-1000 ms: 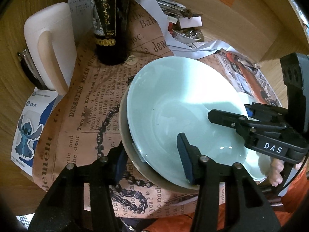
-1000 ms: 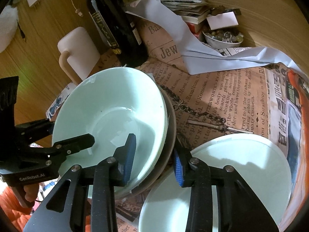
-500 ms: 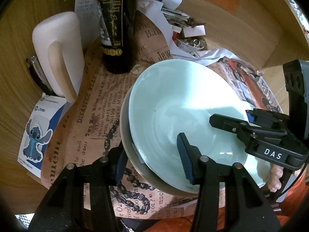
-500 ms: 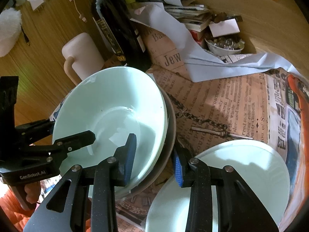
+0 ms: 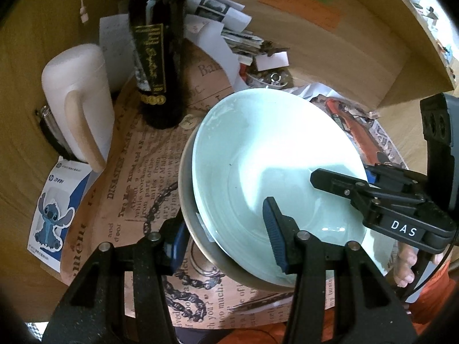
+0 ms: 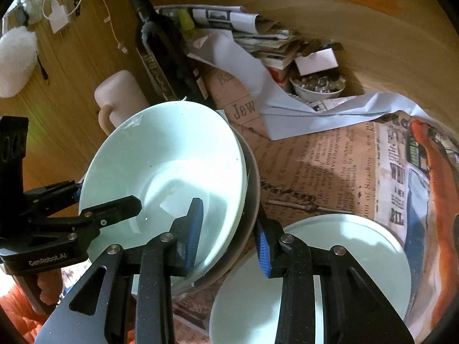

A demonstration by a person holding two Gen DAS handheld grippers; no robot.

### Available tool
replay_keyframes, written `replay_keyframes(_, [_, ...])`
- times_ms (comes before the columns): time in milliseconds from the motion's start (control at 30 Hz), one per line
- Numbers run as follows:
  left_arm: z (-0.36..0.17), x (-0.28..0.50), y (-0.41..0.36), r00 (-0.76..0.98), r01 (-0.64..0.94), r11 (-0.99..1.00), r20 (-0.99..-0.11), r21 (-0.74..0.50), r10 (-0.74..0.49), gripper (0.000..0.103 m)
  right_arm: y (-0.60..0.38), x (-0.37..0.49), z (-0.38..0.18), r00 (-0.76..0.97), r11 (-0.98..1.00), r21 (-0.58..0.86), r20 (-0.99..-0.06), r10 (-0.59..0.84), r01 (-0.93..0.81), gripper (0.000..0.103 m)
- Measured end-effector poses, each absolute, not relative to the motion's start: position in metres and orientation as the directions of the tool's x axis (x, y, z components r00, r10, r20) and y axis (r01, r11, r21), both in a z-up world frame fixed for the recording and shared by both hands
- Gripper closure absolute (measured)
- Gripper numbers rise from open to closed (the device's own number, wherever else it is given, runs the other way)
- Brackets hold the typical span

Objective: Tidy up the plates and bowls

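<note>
A pale green bowl [image 5: 275,154] sits nested in a grey bowl [image 5: 186,200]; the stack is tilted and held off the newspaper. My left gripper [image 5: 226,235] is shut on the stack's near rim, one finger inside, one outside. My right gripper [image 6: 229,232] is shut on the opposite rim [image 6: 246,200] the same way. The stack also shows in the right wrist view [image 6: 172,166]. A pale green plate [image 6: 344,258] lies flat on the newspaper below my right gripper.
A dark wine bottle [image 5: 157,57] and a white jug [image 5: 80,100] stand behind the stack on the left. A small bowl of trinkets [image 6: 315,89], stacked papers [image 6: 258,37] and a wooden wall are at the back. A Stitch packet [image 5: 54,215] lies left.
Both grippers have lifted the bowl stack higher above the table. The bottle, jug and plate now appear farther below. Both grips are unchanged.
</note>
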State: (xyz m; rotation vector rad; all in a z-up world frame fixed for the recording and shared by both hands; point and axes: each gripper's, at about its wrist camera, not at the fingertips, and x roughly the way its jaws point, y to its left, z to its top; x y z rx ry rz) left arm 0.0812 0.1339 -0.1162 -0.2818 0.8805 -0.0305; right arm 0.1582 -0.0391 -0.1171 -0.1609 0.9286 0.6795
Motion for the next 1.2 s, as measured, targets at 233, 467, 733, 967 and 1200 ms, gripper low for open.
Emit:
replay_keyframes(233, [-0.108,0.084,0.119,0.652,-0.048,0.968,-0.742,-0.248,-0.158,0.054,-0.054,0.154,-0.109,0.437,0.802,0.152,-0.772,0.462,-0.578,0.072])
replay_keyframes(467, [-0.103,0.089,0.103,0.650,-0.005,0.968,-0.736,-0.251,-0.188,0.054,-0.073,0.151,-0.102,0.471,0.823,0.145,-0.761,0.447,-0.549,0.072])
replay_keyframes(733, [-0.094,0.092,0.082,0.657,0.050,0.968,-0.722,-0.245,-0.216,0.054,-0.096,0.143,-0.093,0.511,0.848,0.134,-0.746,0.427,-0.513,0.072])
replay_keyframes(967, [-0.093,0.096,0.061,0.653,0.093,0.966,-0.717,-0.243,-0.243,0.054,-0.115,0.136,-0.088,0.540,0.868,0.130,-0.736,0.408,-0.479,0.072])
replay_keyframes(1200, [-0.095,0.098,0.042,0.642,0.131,0.964,-0.721,-0.232,-0.261,0.054,-0.134,0.130,-0.087,0.555,0.883,0.138,-0.732,0.396,-0.448,0.072])
